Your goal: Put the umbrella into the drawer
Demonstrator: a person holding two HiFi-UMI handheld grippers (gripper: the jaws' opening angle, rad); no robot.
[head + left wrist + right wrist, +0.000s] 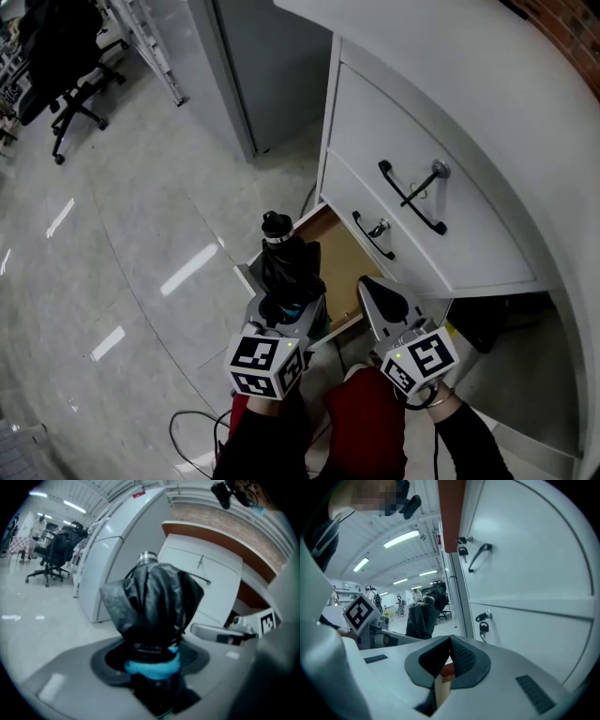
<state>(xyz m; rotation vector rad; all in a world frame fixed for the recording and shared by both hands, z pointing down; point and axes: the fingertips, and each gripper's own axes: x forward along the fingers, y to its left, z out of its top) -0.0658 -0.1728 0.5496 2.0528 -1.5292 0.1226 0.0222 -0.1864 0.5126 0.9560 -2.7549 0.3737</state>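
The left gripper (152, 665) clamps its jaws on the folded black umbrella (152, 602) at its blue band, holding it upright. Beside it, the right gripper's (450, 651) jaws meet on nothing. Just beyond, the cabinet's (441, 112) bottom drawer (339, 255) stands open, its wooden floor showing.

The left gripper (289, 317) and the right gripper (382, 298) are both smooth, pale grey shells, and the right one narrows to a dark-lined wedge. Behind each sits a white marker cube (265, 364) printed with bold black squares. A tiny green light (292, 345) glows near the cube's upper edge. From its own camera, the right tool's pads (461, 657) are black and finely ribbed, set in a dark grey surround. Small dark ribbed strips (534, 692) are let into the shell on either side. The sleeves (272, 441) are black and the trousers (367, 422) red. A thin dark band (437, 397), perhaps a strap or a cable, loops behind the right cube.
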